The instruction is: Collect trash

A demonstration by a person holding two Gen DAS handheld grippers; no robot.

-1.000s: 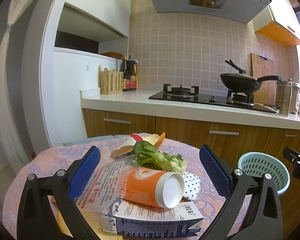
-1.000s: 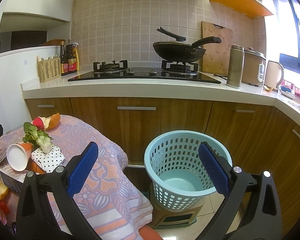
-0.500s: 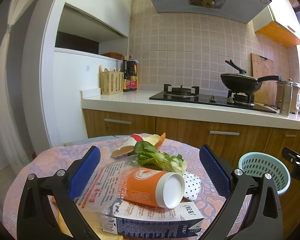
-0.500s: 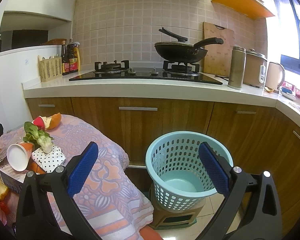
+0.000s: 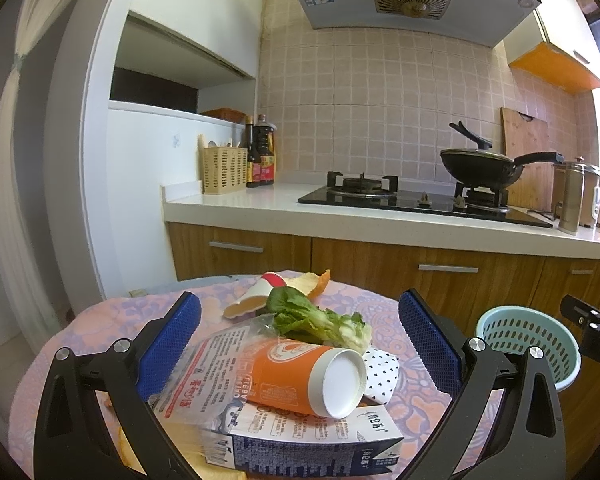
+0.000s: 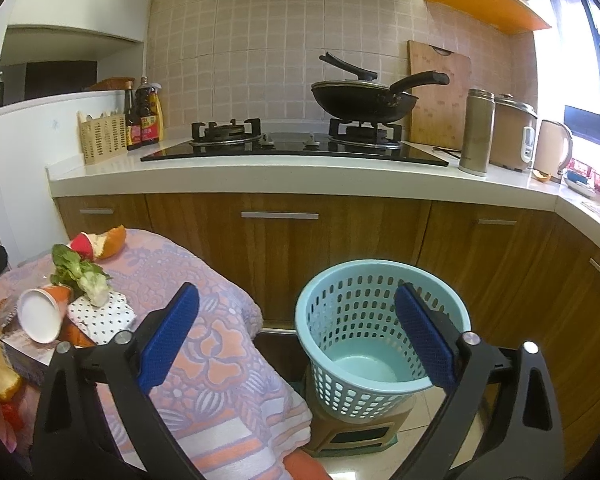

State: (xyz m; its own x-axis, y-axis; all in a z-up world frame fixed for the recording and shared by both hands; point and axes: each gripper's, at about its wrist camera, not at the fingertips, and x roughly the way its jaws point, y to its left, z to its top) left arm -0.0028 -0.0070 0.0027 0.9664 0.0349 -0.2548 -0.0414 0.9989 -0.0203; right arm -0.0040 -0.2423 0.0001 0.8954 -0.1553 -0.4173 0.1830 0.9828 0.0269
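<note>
A heap of trash lies on the cloth-covered table [image 5: 80,328]: an orange paper cup [image 5: 300,376] on its side, a leafy green [image 5: 320,322], a printed plastic wrapper [image 5: 212,364], a blue-and-white carton [image 5: 300,436], a dotted napkin [image 5: 380,372], a red-and-white cup [image 5: 252,298] and a peel [image 5: 312,282]. My left gripper [image 5: 299,300] is open just in front of the heap, its pads well clear of the orange cup. My right gripper [image 6: 296,292] hovers above the table's corner, its jaws closing with nothing between them. Beyond it stands the light blue basket [image 6: 380,320], which holds nothing.
The basket [image 5: 528,344] sits on a small brown stand [image 6: 352,432] on the floor, between the table [image 6: 220,340] and wooden cabinets [image 6: 280,240]. Behind is the counter with a stove and pan [image 6: 360,100], a flask [image 6: 476,132], bottles and a utensil holder.
The right gripper's fingers have come slightly closer together. Both hands and the trash heap stay where they were.
</note>
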